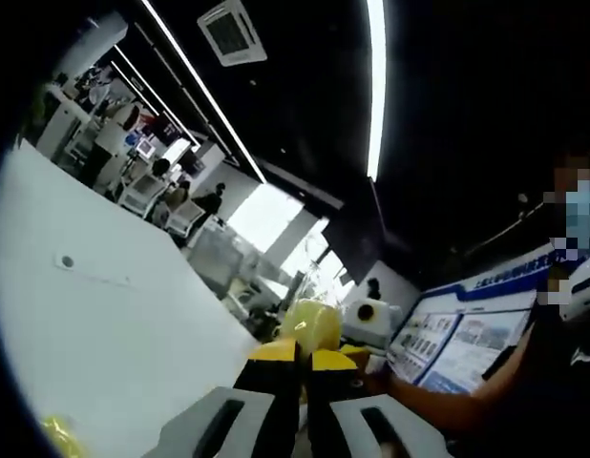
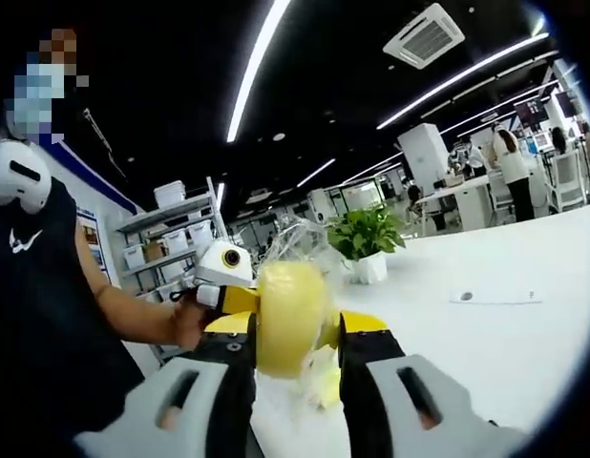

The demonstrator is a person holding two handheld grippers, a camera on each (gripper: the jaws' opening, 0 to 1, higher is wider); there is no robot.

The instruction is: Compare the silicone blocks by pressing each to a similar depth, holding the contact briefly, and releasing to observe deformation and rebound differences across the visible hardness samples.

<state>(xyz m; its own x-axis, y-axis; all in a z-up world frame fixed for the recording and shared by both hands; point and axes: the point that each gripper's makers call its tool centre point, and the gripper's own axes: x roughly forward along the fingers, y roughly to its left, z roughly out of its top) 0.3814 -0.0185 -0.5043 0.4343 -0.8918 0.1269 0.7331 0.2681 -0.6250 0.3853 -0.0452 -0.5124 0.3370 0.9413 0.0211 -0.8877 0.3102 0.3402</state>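
Note:
A rounded pale yellow silicone block (image 2: 287, 317) is held up off the white table (image 2: 505, 334), squeezed between the two jaws of my right gripper (image 2: 293, 345). Crinkled clear wrap (image 2: 300, 239) sticks up behind it, and more yellow material (image 2: 321, 380) shows below it. In the left gripper view the same block (image 1: 315, 324) sits just past my left gripper (image 1: 303, 359), whose yellow-tipped jaws stand close together with only a thin gap. The left gripper (image 2: 228, 298), held by a hand, comes in beside the block; whether it touches is unclear.
A person in a dark top (image 2: 37, 315) stands close on one side, forearm (image 1: 457, 401) stretched toward the grippers. A potted plant (image 2: 367, 239) stands on the table behind the block. A yellow piece (image 1: 56, 434) lies at the table's near edge. Shelves and desks fill the background.

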